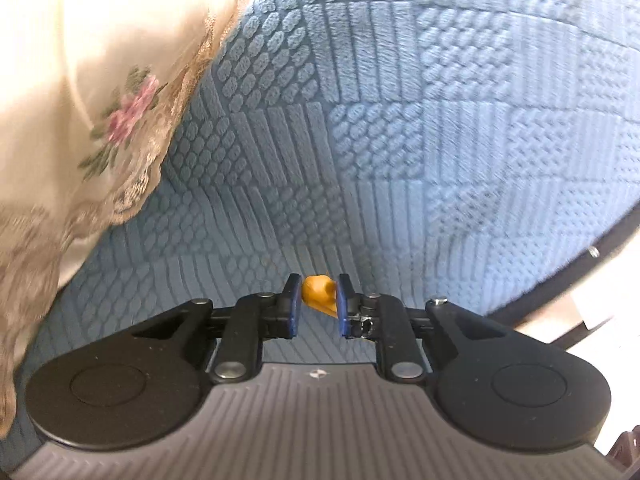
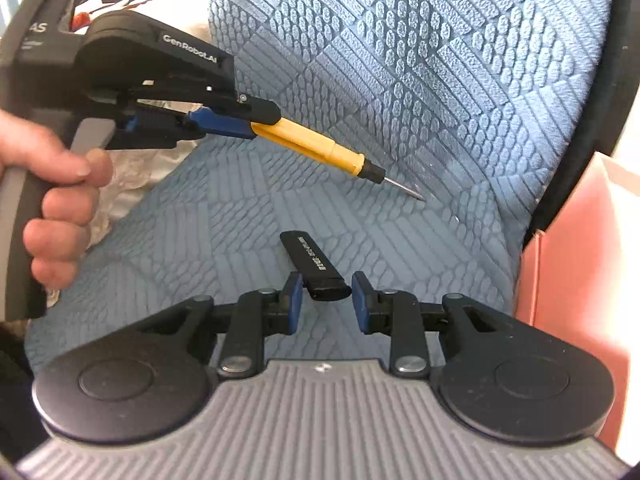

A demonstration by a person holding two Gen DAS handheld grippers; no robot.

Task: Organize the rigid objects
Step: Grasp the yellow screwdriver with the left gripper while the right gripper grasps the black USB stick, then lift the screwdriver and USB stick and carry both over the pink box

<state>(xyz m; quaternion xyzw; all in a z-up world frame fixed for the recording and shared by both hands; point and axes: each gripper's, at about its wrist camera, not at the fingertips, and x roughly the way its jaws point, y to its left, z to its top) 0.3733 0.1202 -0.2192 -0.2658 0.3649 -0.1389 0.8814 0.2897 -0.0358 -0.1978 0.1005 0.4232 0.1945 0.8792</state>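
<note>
My left gripper [image 1: 317, 294] is shut on a yellow screwdriver [image 1: 318, 295]; only the handle end shows between the blue pads. In the right wrist view the left gripper [image 2: 248, 124] holds the screwdriver [image 2: 316, 146] above the blue textured cushion [image 2: 400, 80], metal tip pointing down to the right, just above the fabric. A black flat stick-shaped object [image 2: 314, 266] with white lettering lies on the cushion. My right gripper [image 2: 324, 294] is open, its blue pads either side of the object's near end, not touching it.
A cream embroidered cloth [image 1: 100, 100] with a pink flower covers the cushion's left side. A black rim [image 2: 592, 120] bounds the cushion on the right, with a pink box [image 2: 580, 260] beyond it. A hand [image 2: 52, 200] holds the left gripper's handle.
</note>
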